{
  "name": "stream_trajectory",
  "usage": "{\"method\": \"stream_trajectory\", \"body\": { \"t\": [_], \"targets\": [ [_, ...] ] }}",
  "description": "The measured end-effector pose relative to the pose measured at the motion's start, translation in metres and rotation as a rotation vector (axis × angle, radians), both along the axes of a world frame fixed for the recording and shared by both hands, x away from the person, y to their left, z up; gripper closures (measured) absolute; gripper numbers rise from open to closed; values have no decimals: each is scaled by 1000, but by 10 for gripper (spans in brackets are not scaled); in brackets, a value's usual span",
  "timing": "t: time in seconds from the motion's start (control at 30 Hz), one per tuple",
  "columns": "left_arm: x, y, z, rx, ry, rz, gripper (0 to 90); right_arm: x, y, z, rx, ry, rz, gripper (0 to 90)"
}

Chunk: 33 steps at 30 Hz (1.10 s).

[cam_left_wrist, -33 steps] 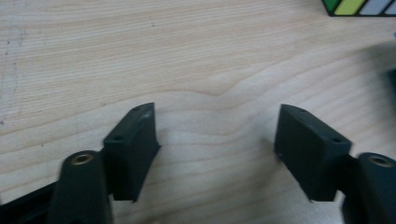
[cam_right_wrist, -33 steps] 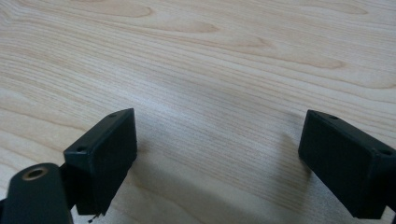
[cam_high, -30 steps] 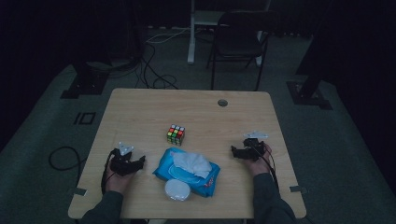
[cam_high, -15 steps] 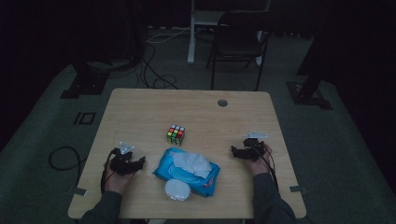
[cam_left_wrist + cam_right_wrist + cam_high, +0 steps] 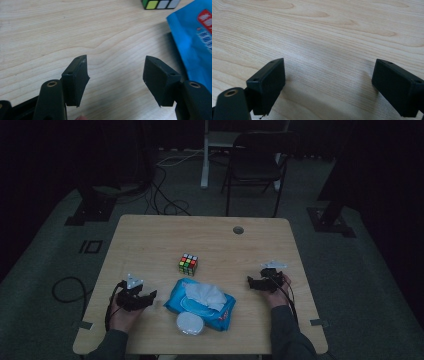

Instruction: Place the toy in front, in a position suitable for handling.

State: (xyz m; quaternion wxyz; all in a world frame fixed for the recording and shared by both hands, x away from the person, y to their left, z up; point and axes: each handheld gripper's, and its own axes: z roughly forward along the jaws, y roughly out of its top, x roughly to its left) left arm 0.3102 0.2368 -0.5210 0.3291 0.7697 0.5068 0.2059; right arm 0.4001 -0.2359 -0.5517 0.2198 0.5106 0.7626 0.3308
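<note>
In the high view, the left hand-held gripper [image 5: 145, 299] rests low on the wooden tabletop [image 5: 150, 245], held by a hand that comes in from the bottom edge, its jaws pointing toward the middle. Just beyond its jaws, near but apart, lies the blue wet-wipe pack [image 5: 200, 304] with a white wipe [image 5: 205, 293] pulled up out of its top. The round white lid [image 5: 190, 323] sits at the pack's near edge, touching it. The puzzle cube [image 5: 188, 264] stands farther off, ahead of the left hand-held gripper and past the pack's far corner. The right hand-held gripper [image 5: 253, 283] lies on the other side of the pack, its jaws turned toward it and well apart from it. Past the tabletop's far edge stands a dark chair [image 5: 257, 165] on the floor.

In the left gripper view, the left hand-held gripper [image 5: 116, 77] is spread wide and holds nothing; bare wood shows between its 2 jaws. The wet-wipe pack [image 5: 192, 45] lies beside the right-hand jaw, and the cube's [image 5: 160, 3] lower row of tiles shows ahead at the top.

In the right gripper view, the right hand-held gripper [image 5: 328, 85] is also spread wide and holds nothing, with the tabletop's grain between and ahead of its 2 jaws.
</note>
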Motion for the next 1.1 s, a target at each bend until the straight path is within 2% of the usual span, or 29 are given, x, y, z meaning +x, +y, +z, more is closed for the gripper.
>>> {"method": "stream_trajectory", "body": {
  "t": [0.27,0.43,0.6,0.9,1.1],
  "targets": [
    [-13,-7,5,2,-13,-55,375,0,0,0,1,0,0,115],
    [-15,-9,6,-13,-13,-72,349,0,0,0,1,1,-1,115],
    [-19,-12,7,-4,-18,-90,345,0,0,0,1,1,0,115],
    [-27,-15,3,-4,2,-111,310,0,0,0,1,0,0,115],
    [-37,-19,1,5,14,-147,307,0,0,0,1,1,-1,115]
  ]
}}
